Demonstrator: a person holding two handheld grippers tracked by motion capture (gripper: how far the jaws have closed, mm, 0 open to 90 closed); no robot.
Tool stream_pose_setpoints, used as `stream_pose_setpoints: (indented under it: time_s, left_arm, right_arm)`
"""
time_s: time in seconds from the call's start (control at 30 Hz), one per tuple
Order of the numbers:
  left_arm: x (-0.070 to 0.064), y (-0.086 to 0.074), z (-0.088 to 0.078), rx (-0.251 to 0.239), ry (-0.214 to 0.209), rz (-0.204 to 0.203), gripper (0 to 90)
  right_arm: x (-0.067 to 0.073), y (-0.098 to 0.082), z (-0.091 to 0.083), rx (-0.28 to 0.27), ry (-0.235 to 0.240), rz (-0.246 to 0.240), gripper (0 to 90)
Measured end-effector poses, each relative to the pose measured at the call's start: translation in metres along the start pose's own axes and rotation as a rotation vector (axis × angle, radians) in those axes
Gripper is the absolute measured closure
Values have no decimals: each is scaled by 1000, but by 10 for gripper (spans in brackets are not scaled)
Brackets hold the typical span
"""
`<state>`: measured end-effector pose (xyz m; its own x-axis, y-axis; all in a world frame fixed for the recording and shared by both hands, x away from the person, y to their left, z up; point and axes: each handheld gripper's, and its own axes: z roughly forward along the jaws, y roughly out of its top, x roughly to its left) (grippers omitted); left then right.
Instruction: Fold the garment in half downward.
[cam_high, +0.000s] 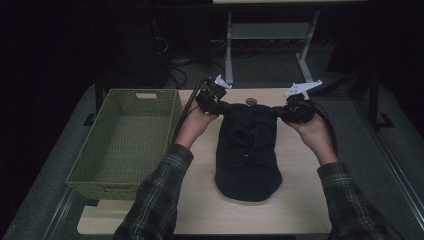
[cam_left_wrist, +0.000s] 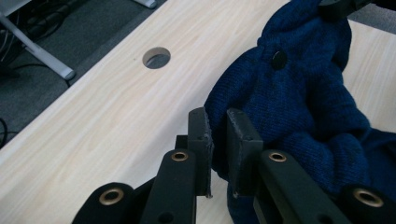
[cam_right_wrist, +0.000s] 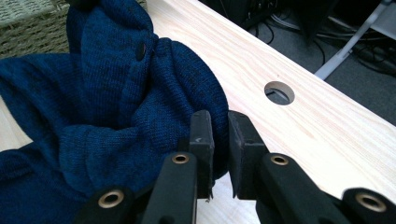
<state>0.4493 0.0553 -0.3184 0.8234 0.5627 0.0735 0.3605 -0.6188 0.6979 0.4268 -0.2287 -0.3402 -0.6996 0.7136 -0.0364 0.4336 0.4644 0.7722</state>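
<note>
Nearest the camera in the high view, two forearms in plaid sleeves are reaching forward over the pale wooden table (cam_high: 300, 210), elbows apart and wrists angling inward toward each other. Between them a dark blue knitted garment (cam_high: 247, 155), apparently a sweater with small dark buttons, is lying on the tabletop, its near end resting flat and rounded while its far end is being held up off the wood.

It is looking soft, limp and light; a judgement from the drape is that it will sag and fold wherever it is unsupported, so pinching a thick fold at each upper corner is the sound hold, and the loose knit should not slip from the pads.

Farther on, the left gripper (cam_left_wrist: 218, 140) is pinching a fold of the knit at the garment's left upper corner, its jaws nearly closed with only the cloth between them. The right gripper (cam_right_wrist: 220, 140) is doing the same at the opposite corner, jaws nearly together on a bunched edge.

To the left a green woven basket (cam_high: 90, 165) is standing just beside the left forearm. Beyond the garment, a round cable hole (cam_left_wrist: 156, 57) is showing in the table's far edge.
</note>
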Motion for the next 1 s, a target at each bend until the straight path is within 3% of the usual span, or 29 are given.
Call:
stream_pose_setpoints:
  time_s: [0.4,0.63,0.83,1.0]
  left_arm:
    - [-26,-28,-8,-22,-11,36,805]
    - [-39,-45,-12,-15,-56,26,802]
    - [-47,-58,-15,-18,-109,6,801]
    - [-53,-65,-15,-10,-129,-7,799]
  right_arm:
    - [29,-32,-6,-36,12,-23,803]
    - [41,-49,-12,-33,58,-20,794]
    - [50,-59,-18,-44,75,-25,789]
    - [57,-66,-21,-38,82,-32,787]
